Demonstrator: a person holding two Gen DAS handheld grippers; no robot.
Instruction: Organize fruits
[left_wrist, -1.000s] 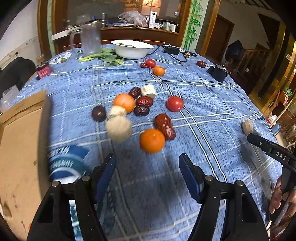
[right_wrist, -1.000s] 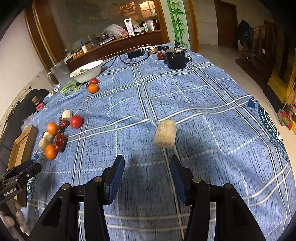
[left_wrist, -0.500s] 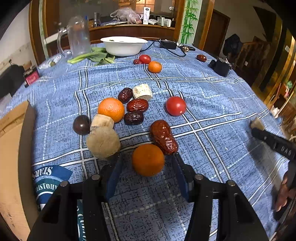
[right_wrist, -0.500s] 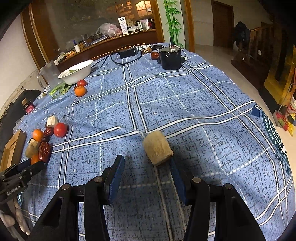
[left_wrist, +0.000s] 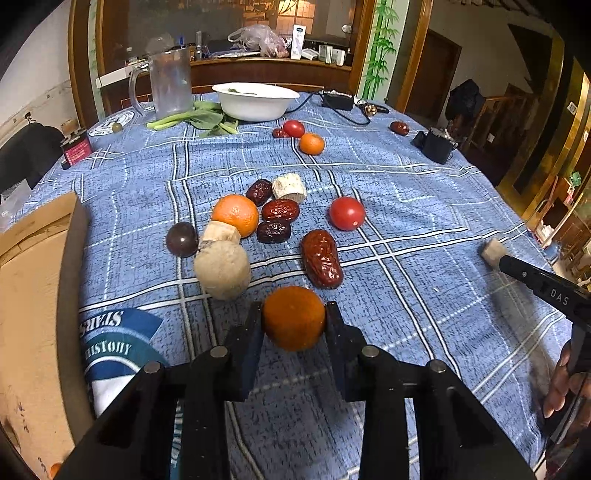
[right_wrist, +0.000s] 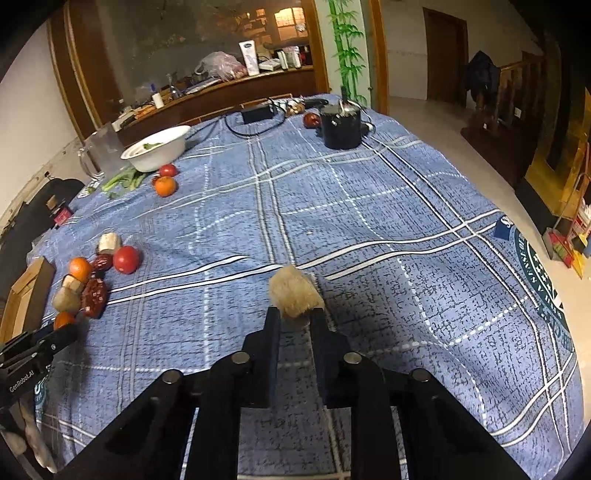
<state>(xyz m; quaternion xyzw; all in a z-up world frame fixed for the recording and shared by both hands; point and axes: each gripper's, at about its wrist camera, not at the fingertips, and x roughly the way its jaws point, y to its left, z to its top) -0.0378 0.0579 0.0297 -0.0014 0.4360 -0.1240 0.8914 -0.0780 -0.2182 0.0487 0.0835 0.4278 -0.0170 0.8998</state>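
On blue cloth, left gripper clamping orange, right gripper marked "DAS" clamping beige chunk.

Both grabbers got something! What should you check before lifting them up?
1. Left gripper shut on the orange: ok.
2. Orange centred between the fingers: ok.
3. Right gripper shut on the beige chunk: ok, though only the near end is pinched and most of it sticks out past the tips.
4. Date clear of the left fingers: ok, close but apart.
5. Round beige ball clear of the left gripper: ok.
6. Grip firm enough to lift: cannot tell.
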